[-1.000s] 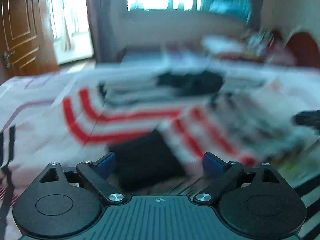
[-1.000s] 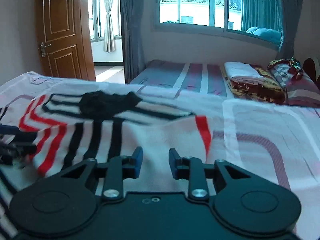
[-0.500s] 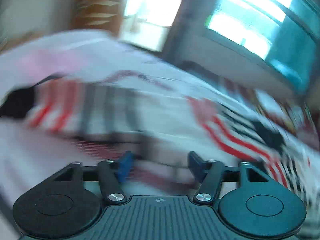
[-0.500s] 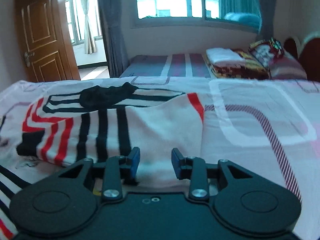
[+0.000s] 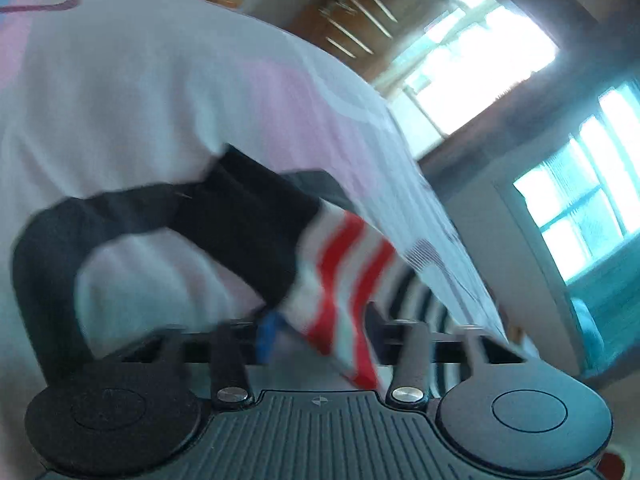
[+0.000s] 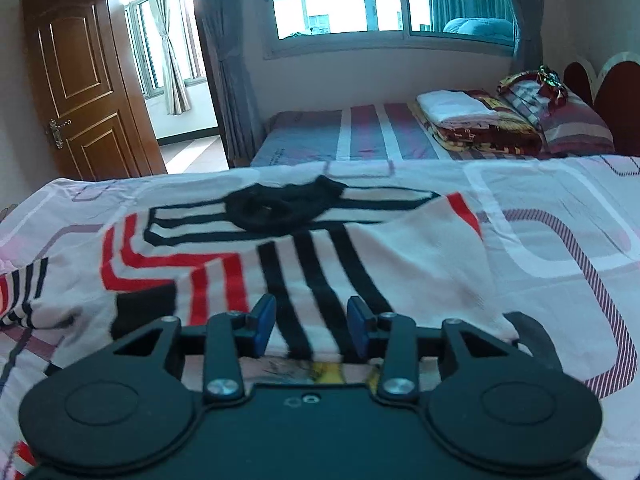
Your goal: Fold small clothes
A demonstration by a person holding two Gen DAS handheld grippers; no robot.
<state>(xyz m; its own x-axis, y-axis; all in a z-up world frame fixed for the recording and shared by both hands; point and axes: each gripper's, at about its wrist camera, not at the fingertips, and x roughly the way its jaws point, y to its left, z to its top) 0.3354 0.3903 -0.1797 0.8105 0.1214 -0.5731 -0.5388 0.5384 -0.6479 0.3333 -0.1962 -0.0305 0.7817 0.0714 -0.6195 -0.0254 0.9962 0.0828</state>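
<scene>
Two beds show in the right wrist view: the near bed (image 6: 560,240), under a white-and-pink patterned sheet, and a striped far bed (image 6: 344,136) below the window. One garment (image 6: 280,248), white with black and red stripes and a black collar, lies spread on the near bed, long axis running left to right, collar toward the far edge. The right gripper (image 6: 311,326) hangs low over the garment's near hem, jaws open with the striped cloth between them. The left gripper (image 5: 320,332) is rolled sideways, its view blurred; red-striped cloth with a black cuff crosses its jaws, but whether they pinch it I cannot tell.
</scene>
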